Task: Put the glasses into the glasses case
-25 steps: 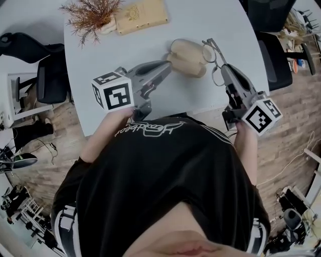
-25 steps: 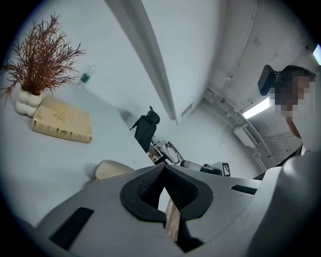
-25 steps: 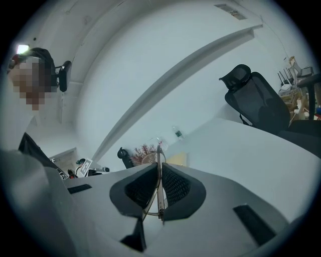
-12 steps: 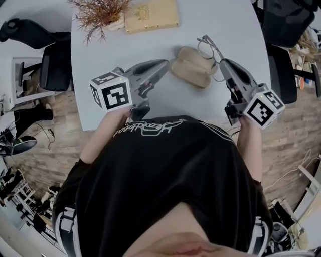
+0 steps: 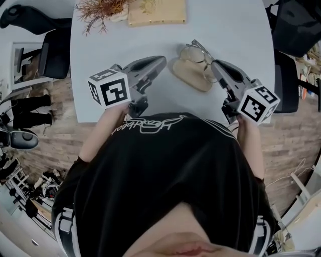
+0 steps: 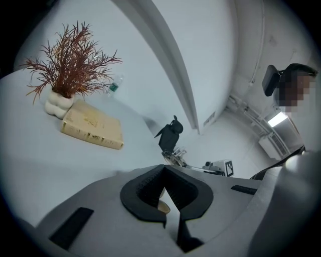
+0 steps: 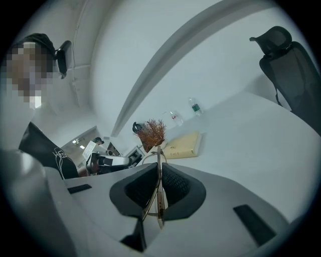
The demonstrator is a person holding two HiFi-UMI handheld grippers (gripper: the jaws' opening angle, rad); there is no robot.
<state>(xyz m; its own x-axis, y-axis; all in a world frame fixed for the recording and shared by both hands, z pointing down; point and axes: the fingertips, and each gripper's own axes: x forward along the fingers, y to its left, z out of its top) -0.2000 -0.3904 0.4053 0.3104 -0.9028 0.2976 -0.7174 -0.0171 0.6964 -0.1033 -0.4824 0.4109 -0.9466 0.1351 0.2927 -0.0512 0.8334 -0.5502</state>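
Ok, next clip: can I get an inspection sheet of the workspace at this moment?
Surface: pale grey table.
Job's things: beige glasses case lies on the table; glasses held at its far end, not yet inside.
Clutter: book and dried plant at the far edge.
Grippers: left tongs shut and empty, beside the case; right tongs shut on the glasses.
Cables: nothing seen on the table.
Surroundings: black office chairs on both sides, wood floor.

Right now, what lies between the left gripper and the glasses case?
Only bare table; the head view shows the left gripper just short of the glasses case.
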